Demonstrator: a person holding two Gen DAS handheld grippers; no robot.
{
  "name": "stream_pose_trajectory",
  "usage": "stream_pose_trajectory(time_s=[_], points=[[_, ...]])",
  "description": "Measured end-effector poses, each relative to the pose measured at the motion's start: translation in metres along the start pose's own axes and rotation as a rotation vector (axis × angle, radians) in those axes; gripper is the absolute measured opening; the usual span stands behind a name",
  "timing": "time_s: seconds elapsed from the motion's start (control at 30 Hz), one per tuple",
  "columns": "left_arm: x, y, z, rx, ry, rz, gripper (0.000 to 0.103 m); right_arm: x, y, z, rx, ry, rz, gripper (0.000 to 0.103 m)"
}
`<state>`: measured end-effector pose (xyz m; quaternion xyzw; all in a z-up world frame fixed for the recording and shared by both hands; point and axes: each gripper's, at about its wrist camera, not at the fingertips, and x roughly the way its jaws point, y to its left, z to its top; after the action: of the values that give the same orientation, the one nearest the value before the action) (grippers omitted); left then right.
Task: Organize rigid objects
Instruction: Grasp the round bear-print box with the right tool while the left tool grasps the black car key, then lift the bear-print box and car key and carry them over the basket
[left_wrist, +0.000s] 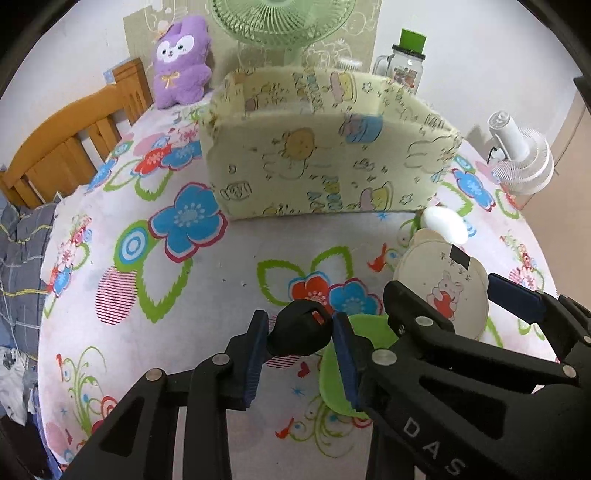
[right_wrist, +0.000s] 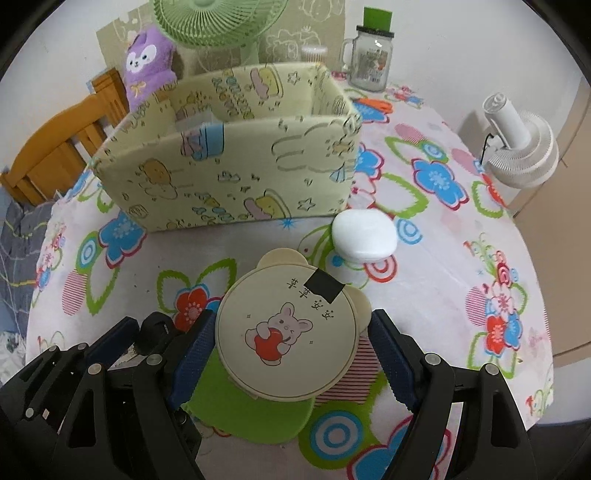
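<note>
My left gripper (left_wrist: 301, 325) is shut on a small black object (left_wrist: 301, 334) with an orange spot, held just above the flowered tablecloth. My right gripper (right_wrist: 291, 321) is shut on a cream round box (right_wrist: 288, 332) with bear ears and a rabbit picture; its blue pads (right_wrist: 195, 350) press on both sides. The box hangs over a green mat (right_wrist: 251, 413). In the left wrist view the right gripper (left_wrist: 458, 295) and the round box (left_wrist: 439, 284) are at the right. A white rounded case (right_wrist: 364, 236) lies beyond. The yellow fabric bin (right_wrist: 229, 173) stands open behind.
Behind the bin stand a green fan (right_wrist: 210, 22), a purple plush toy (right_wrist: 147, 66) and a glass mug jar (right_wrist: 369, 59). A white desk fan (right_wrist: 524, 147) sits at the right edge. A wooden chair (left_wrist: 74, 147) stands at the left, past the table's rim.
</note>
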<state>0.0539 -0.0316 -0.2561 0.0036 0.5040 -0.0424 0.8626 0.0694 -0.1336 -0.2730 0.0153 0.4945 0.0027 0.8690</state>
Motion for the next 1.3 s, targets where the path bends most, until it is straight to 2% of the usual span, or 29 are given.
stream_pose_trajectory(time_s=[0.53, 1.3], points=[[-0.048, -0.008, 0.018, -0.021, -0.074, 0.028, 0.036, -0.047, -0.008, 0.018, -0.001, -0.068, 0.026, 0.084], [-0.096, -0.012, 0.052, -0.008, -0.173, 0.051, 0.036, -0.098, -0.013, 0.052, 0.016, -0.171, 0.032, 0.084]])
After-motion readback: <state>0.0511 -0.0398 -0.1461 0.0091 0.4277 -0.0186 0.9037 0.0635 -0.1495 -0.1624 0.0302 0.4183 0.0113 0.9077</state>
